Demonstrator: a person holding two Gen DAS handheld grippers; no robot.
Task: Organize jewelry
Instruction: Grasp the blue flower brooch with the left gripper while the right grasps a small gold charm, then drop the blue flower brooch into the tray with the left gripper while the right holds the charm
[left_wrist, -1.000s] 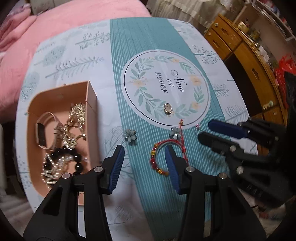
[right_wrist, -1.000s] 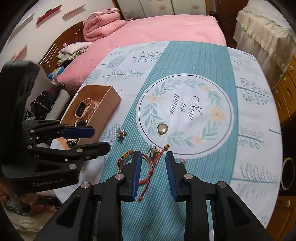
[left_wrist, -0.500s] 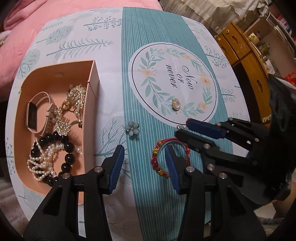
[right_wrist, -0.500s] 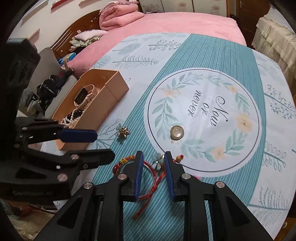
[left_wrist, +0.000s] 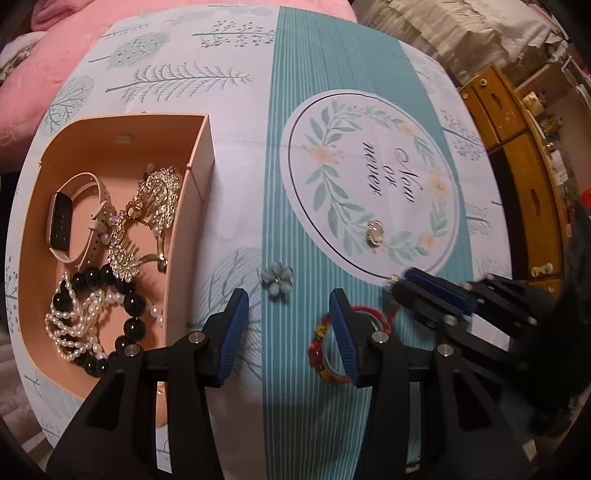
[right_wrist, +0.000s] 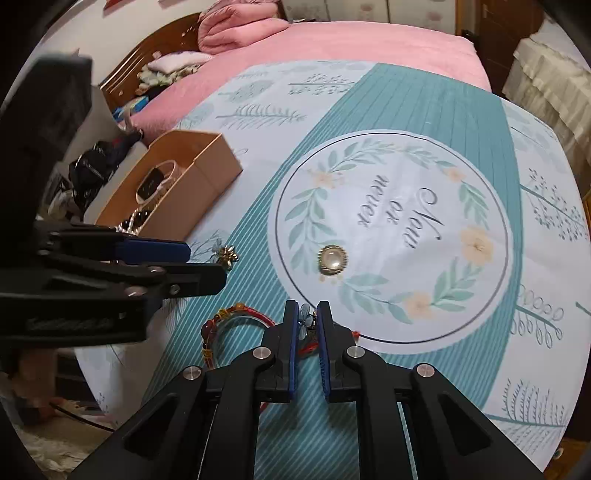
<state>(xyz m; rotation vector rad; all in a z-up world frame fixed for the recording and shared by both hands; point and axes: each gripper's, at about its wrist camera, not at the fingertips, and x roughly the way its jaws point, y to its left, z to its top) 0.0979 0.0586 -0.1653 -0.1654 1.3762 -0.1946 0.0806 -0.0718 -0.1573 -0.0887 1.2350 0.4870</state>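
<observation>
The right gripper (right_wrist: 306, 325) had its jaws drawn in to a narrow slot, and between the blue pads sat a small blue flower earring (right_wrist: 305, 320) together with the red cord of a beaded bracelet (right_wrist: 236, 325); the pads looked pressed on the flower, probably because the piece was so small that only a near-full pinch could lift it off the cloth. Whether the cord was caught as well could not be told. The bracelet itself lay on the teal stripe of the tablecloth (left_wrist: 317, 122), its red and amber beads curling to the gripper's left. The left gripper (left_wrist: 288, 325) hung with its jaws about half apart and nothing between them, one finger over the bracelet and the other close to the peach cardboard box (left_wrist: 192, 192), perhaps waiting its turn. A second blue flower earring (left_wrist: 277, 277) lay on the cloth just beyond the left gripper's tips, and a round pearl-faced brooch (left_wrist: 375, 233) rested well apart inside the printed wreath. The box already held a pink-strapped smartwatch (left_wrist: 61, 221), a gold rhinestone hair comb (left_wrist: 155, 199), a black bead bracelet (left_wrist: 129, 306) and a tangled pearl strand (left_wrist: 74, 325), so it was evidently the collecting place, set at the edge within easy reach. The wreath on the cloth read "Now or never" in script; faint raised lettering on the left gripper's body, seen from the right wrist, was too blurred to read.
</observation>
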